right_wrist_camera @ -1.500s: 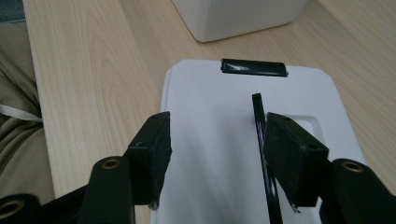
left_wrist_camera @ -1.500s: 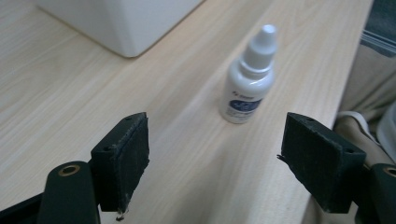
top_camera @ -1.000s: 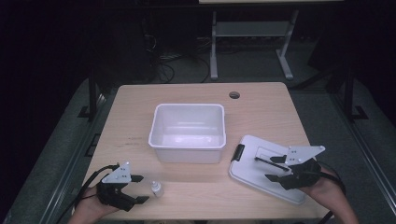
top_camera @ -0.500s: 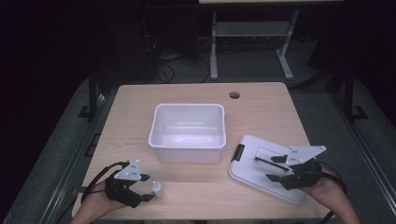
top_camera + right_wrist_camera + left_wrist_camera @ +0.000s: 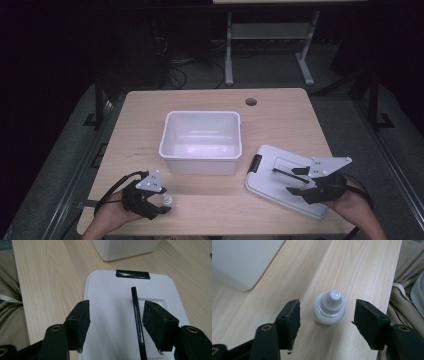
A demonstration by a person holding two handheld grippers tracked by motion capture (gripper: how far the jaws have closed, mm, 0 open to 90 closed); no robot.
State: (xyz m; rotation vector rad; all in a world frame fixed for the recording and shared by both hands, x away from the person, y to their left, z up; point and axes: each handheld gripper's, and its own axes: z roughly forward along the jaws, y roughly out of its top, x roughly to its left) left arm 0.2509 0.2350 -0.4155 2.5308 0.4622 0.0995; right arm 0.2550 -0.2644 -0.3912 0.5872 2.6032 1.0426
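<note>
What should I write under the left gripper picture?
Open left gripper jaws either side of an upright small white bottle.

No text, label, brand, number or sign can be read anywhere in these views. The small white dropper bottle (image 5: pixel 329 308) near the counter's front-left corner shows plain plastic, and the white bin lid (image 5: pixel 130 315) at the front-right carries no marking.

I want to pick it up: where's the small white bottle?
In the high view, the small white bottle stands at the table's near-left edge, between the open left gripper's jaws.
</note>
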